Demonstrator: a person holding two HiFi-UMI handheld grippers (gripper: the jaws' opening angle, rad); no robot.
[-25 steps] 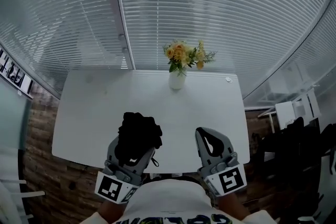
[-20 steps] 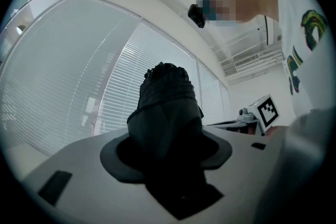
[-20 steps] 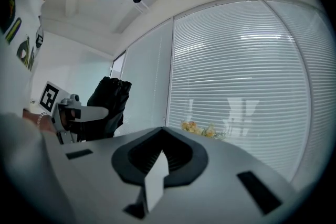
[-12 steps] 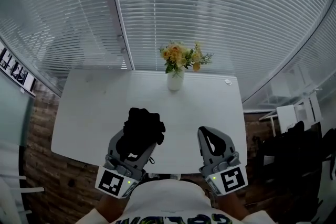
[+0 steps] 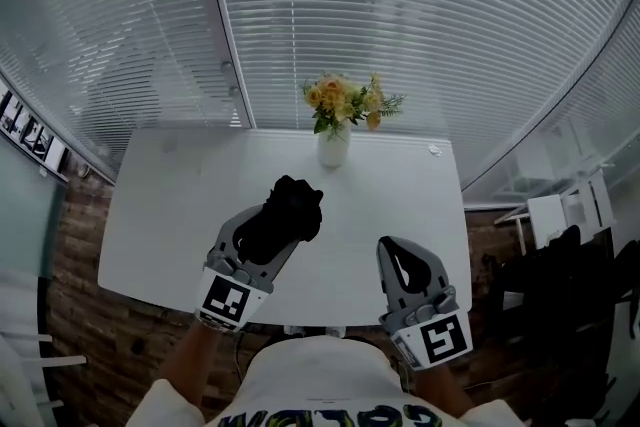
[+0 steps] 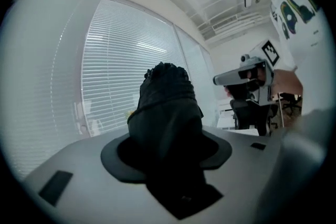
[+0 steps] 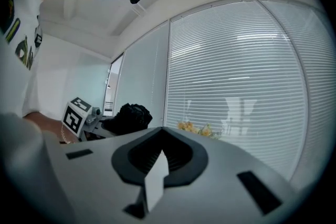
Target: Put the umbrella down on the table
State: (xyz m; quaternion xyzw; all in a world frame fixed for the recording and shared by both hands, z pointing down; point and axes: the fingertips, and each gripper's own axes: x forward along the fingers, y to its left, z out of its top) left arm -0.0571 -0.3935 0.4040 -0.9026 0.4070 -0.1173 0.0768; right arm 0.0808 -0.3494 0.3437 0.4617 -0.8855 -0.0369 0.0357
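The black folded umbrella (image 5: 296, 207) sits clamped between the 2 jaws of the left gripper (image 5: 268, 233), its bunched end sticking out past the tips. It is over the middle of the white table (image 5: 160, 215); whether it touches the top cannot be told. The right gripper (image 5: 398, 260) is near the front edge, well apart from the umbrella, jaws together on nothing. A vase (image 5: 333, 150) of yellow flowers (image 5: 345, 102) stands at the far edge, before the blinds (image 5: 420, 25).
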